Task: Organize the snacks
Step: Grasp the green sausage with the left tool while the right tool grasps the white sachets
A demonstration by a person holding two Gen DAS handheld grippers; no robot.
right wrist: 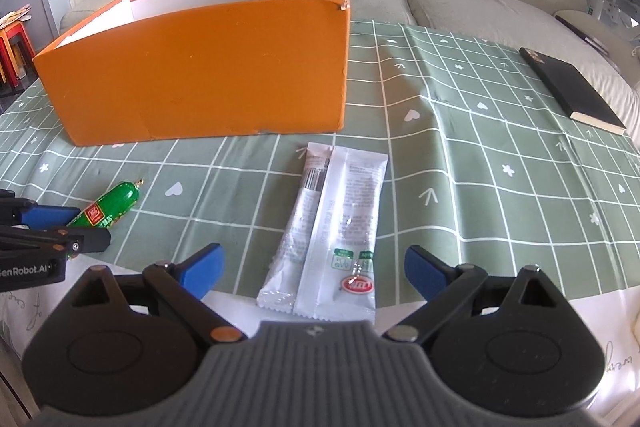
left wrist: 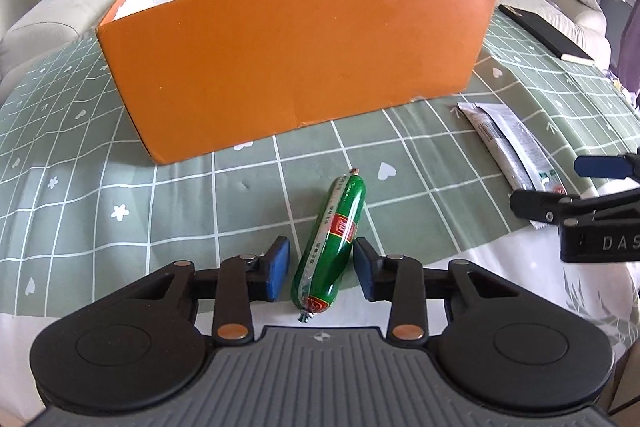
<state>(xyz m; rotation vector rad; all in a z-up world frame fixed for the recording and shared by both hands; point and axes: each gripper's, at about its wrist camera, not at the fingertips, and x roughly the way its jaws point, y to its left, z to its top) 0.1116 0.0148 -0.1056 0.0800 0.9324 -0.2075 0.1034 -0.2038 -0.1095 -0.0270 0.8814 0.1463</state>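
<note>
Nearest us, our left gripper (left wrist: 321, 269) straddles the green sausage (left wrist: 331, 242), which lies lengthwise between its blue pads (left wrist: 279, 267) on the checked tablecloth (left wrist: 80, 163); the jaws stand narrow, the right pad touching or just beside the casing and the left a little clear, so we judge no firm grip yet. Our right gripper (right wrist: 315, 269) stands wide around the near end of the white snack packet (right wrist: 336, 223), which lies flat and needs that spread. Both snacks sit in front of the open orange box (left wrist: 292, 55), probably their destination.
</note>
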